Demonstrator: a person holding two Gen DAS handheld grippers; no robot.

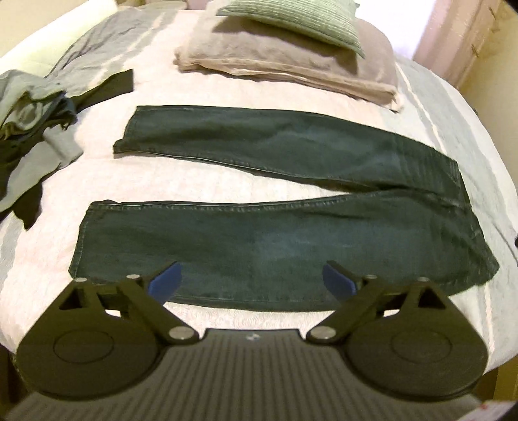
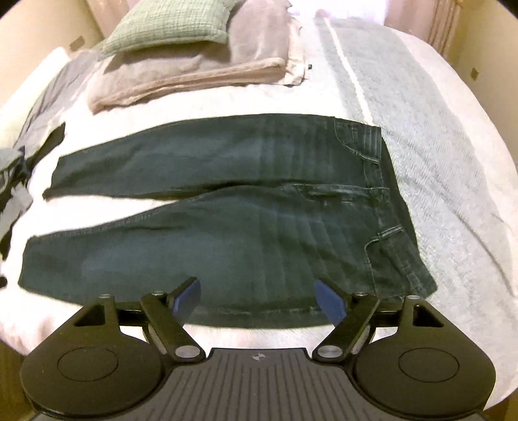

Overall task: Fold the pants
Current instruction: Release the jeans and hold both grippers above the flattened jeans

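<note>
The left gripper (image 1: 252,281) stands wide apart, its two blue-padded fingers (image 1: 166,281) spread over the near leg of the jeans (image 1: 259,246), with nothing between them; whether the pads touch the denim cannot be told from this view. The right gripper (image 2: 258,299) is likewise spread wide and holds nothing, its blue pads (image 2: 330,302) hanging over the thigh part of the jeans (image 2: 259,239) close to the near hem edge. There is one pair of dark blue-green jeans, laid flat across the bed (image 1: 200,181) with both legs stretched out toward the left and a strip of pale cover showing between them; the waistband with its pocket seams lies to the right, seen clearly in the right wrist view. The two legs join at the seat on the right and part toward the cuffs. Beyond the jeans, near the head of the bed, lies one folded beige blanket (image 1: 291,64), and on top of it rests one green ribbed pillow (image 1: 291,22). At the left edge sits one rumpled heap of clothes (image 1: 32,123) in grey and dark cloth, well apart from the jeans. A grey striped coverlet (image 2: 421,145) covers the right side of the bed
</note>
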